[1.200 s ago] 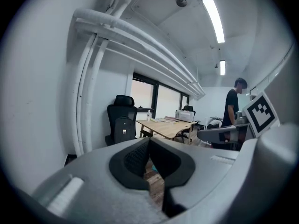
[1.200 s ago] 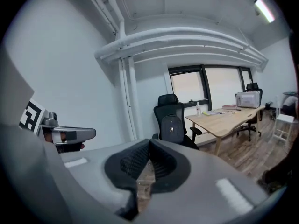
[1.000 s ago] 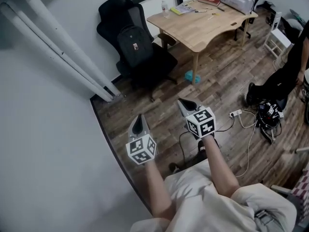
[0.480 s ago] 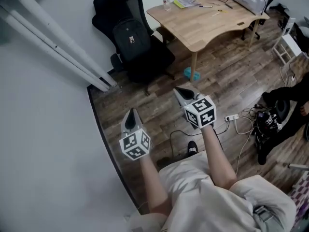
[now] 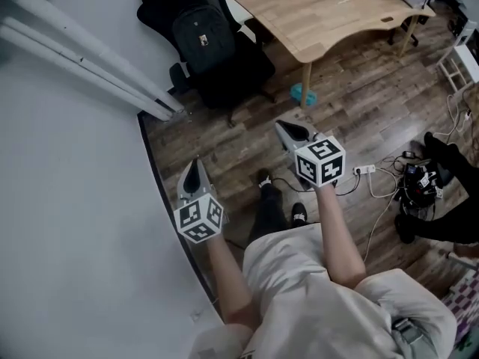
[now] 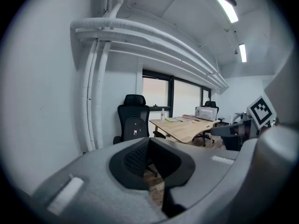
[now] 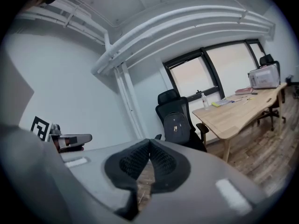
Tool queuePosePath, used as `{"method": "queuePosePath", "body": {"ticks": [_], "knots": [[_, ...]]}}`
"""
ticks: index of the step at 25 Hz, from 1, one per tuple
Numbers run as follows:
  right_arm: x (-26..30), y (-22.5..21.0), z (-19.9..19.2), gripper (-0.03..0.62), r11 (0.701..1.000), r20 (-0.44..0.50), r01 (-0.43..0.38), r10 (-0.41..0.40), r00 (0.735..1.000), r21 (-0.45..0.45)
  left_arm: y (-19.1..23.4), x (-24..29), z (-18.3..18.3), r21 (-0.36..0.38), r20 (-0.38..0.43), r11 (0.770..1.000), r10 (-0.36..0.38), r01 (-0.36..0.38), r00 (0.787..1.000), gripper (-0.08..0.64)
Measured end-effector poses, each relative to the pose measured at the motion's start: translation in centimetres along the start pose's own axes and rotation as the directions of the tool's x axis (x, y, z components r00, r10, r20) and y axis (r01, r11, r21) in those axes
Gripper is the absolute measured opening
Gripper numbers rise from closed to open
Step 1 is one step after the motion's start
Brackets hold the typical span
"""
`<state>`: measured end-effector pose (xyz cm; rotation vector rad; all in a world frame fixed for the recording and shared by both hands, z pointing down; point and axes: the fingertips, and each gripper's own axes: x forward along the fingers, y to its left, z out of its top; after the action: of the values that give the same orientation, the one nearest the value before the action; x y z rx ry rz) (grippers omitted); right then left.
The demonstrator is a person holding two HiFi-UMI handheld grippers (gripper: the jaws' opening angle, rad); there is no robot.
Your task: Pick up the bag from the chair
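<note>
A dark backpack point(image 5: 200, 39) with a small white tag leans upright on the seat of a black office chair point(image 5: 224, 69) near the white wall. It also shows as the backpack point(image 6: 134, 127) in the left gripper view and the backpack point(image 7: 177, 123) in the right gripper view. My left gripper point(image 5: 192, 175) and right gripper point(image 5: 290, 132) hover over the wooden floor, well short of the chair. Both are shut, jaw tips touching, with nothing held.
A wooden desk point(image 5: 337, 21) with papers and a bottle stands right of the chair. White pipes point(image 5: 82, 58) run along the wall on the left. Cables and a power strip point(image 5: 364, 172) lie on the floor at the right, beside dark gear point(image 5: 419, 179). My shoes point(image 5: 281, 200) show below.
I have walked closer to the chair; it and the desk have slid toward the top of the head view. Both grippers stay shut and keep their spacing.
</note>
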<state>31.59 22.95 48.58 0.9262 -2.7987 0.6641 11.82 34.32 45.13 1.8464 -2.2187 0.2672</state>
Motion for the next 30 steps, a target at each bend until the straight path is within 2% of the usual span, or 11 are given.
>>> {"method": "queuePosePath", "body": {"ticks": [4, 9, 15, 21, 26, 30], "knots": [[1.0, -2.4, 0.6, 0.000, 1.000, -0.024, 0.018, -0.018, 1.000, -0.023, -0.5, 3.3, 0.0, -0.013, 0.000, 1.000, 0.011, -0.011, 1.000, 0.008], [3.6, -5.8, 1.8, 0.000, 1.000, -0.019, 0.020, -0.020, 1.000, 0.017, -1.6, 8.4, 0.4, -0.002, -0.009, 0.999, -0.042, 0.042, 0.999, 0.008], [10.0, -8.2, 5.3, 0.000, 1.000, -0.017, 0.021, -0.021, 1.000, -0.007, 1.3, 15.6, 3.4, -0.031, 0.011, 0.998, -0.062, 0.063, 0.998, 0.008], [20.1, -9.6, 7.4, 0.000, 0.999, -0.066, 0.042, -0.044, 0.997, -0.032, 6.6, 24.7, 4.7, -0.052, -0.025, 0.996, -0.080, 0.078, 0.997, 0.008], [28.6, -10.0, 8.7, 0.000, 0.995, -0.128, 0.057, -0.068, 0.989, -0.083, 13.0, 32.5, 6.3, -0.119, -0.032, 0.991, -0.067, 0.063, 0.997, 0.008], [33.0, -10.8, 9.1, 0.000, 0.994, -0.146, 0.087, -0.097, 0.985, -0.073, 17.0, 36.9, 6.1, -0.171, -0.036, 0.983, -0.068, 0.061, 0.997, 0.008]]}}
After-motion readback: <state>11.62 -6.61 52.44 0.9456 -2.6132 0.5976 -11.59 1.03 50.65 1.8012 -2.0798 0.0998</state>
